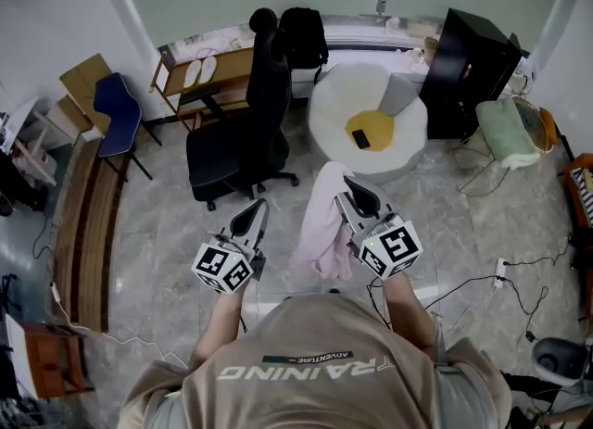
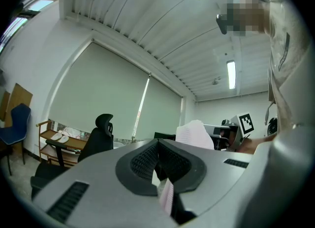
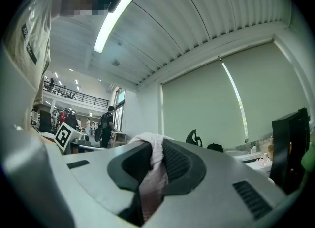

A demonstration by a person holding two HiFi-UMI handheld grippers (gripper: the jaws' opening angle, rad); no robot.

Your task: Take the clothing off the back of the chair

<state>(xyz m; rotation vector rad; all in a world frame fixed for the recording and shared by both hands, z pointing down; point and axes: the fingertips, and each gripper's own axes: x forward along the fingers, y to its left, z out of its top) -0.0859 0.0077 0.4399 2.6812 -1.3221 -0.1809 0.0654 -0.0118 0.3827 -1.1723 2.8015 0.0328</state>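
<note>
Looking basically done here: pink garment (image 1: pixel 320 223) hangs mid-frame, pinched in the right gripper (image 1: pixel 353 186), clear of the black chair (image 1: pixel 243 131) just upper left. Left gripper (image 1: pixel 255 211) sits beside it, jaws pressed together. Next I'd guess it just needs carrying somewhere and setting down.

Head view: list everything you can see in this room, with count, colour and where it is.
office chair: 1, black, centre floor, nothing draped on its back
garment: 1, pink, hanging from the right hand-held gripper, clear of the chair
round seat: 1, white, right of the office chair
cushion: 1, yellow, on the round seat
cabinet: 1, black, upper right
backpack: 1, black, behind the office chair
side chair: 1, blue, left
shelf: 1, wooden, upper left
slippers: 2, pale, on the shelf
left hand-held gripper: 1, grey, jaws together
right hand-held gripper: 1, grey, shut on the garment
</note>
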